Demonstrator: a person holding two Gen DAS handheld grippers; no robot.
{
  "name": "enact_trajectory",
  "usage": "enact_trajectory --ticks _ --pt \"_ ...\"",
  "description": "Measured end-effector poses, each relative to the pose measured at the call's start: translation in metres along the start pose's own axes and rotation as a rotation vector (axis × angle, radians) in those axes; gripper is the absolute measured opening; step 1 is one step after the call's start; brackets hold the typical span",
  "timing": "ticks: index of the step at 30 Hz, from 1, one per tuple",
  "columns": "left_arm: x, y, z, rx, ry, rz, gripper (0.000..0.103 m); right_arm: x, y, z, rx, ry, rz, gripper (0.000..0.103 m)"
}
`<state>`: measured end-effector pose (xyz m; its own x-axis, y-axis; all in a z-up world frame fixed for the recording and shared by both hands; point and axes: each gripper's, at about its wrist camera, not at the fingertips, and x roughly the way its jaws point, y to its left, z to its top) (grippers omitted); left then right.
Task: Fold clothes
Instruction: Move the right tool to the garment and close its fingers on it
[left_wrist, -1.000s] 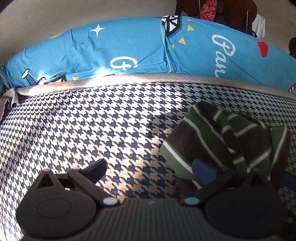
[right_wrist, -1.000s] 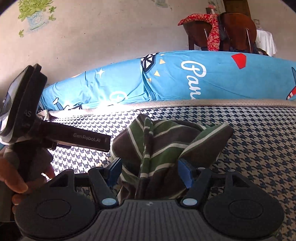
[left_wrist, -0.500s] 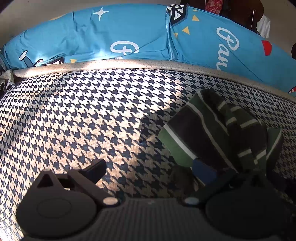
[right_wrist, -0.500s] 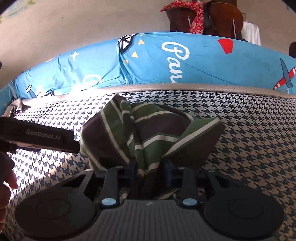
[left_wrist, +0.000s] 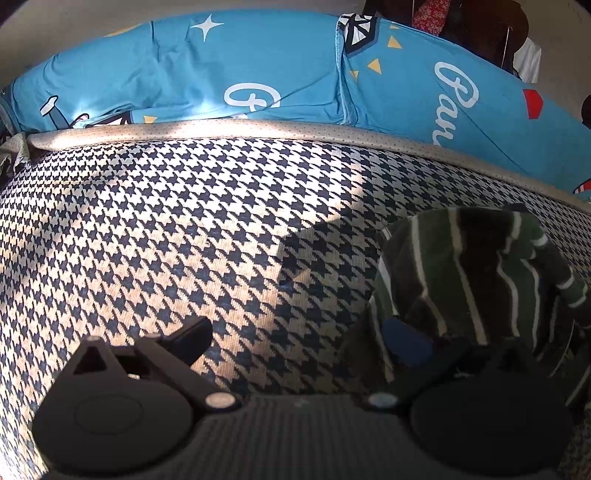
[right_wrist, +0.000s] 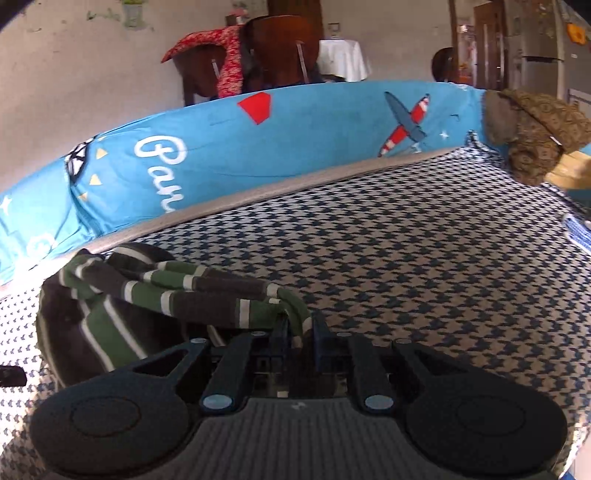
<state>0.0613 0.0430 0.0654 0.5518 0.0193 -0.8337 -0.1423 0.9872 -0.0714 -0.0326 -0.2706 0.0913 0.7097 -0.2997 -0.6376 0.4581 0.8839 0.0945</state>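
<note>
On the houndstooth bed cover (left_wrist: 192, 236), right of centre in my left view: one striped garment (left_wrist: 465, 273), green, dark brown and white, bunched in a loose heap, not yet flat.

Item, right tongs (right_wrist: 300, 334): pressed together on a narrow roll of the striped garment (right_wrist: 207, 295), a fold of cloth pinched between the blue pads. The roll runs leftward from the grip to the heap, which sits low at the left of that view.

Item, left tongs (left_wrist: 295, 336): spread wide, holding nothing. Its right finger (left_wrist: 404, 347) lies against or just under the near edge of the heap; which of the two I cannot tell. Its left finger (left_wrist: 188, 338) is over bare cover.

Item, blue printed bolster (right_wrist: 295, 140): along the far edge of the bed, well apart from the garment.

Hazards, as I judge them:
- My grip takes only a thin twist of cloth, so a pull may slip it out, or drag the whole heap instead of opening it.
- Layers are tangled; lifting by one point could tighten the knot.
- Closing my left tongs blindly may catch several layers at once and set a crooked fold.
</note>
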Motion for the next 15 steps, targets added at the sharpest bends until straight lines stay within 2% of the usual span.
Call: enact_trajectory --ticks 4,9,11,15 --pt "0.001 -0.003 -0.001 0.010 0.008 0.001 0.103 -0.003 -0.021 0.002 0.050 0.016 -0.040 0.014" --pt "0.002 -0.007 -0.003 0.030 0.015 -0.003 0.103 -0.010 -0.031 0.002 0.070 0.021 0.001 0.016" --pt "0.003 -0.009 -0.004 0.035 0.017 -0.003 0.103 -0.014 -0.031 0.003 0.066 0.005 0.008 0.024" --pt "0.003 -0.010 -0.004 0.039 0.021 -0.003 0.103 -0.028 -0.032 0.005 0.064 -0.062 0.041 0.031"
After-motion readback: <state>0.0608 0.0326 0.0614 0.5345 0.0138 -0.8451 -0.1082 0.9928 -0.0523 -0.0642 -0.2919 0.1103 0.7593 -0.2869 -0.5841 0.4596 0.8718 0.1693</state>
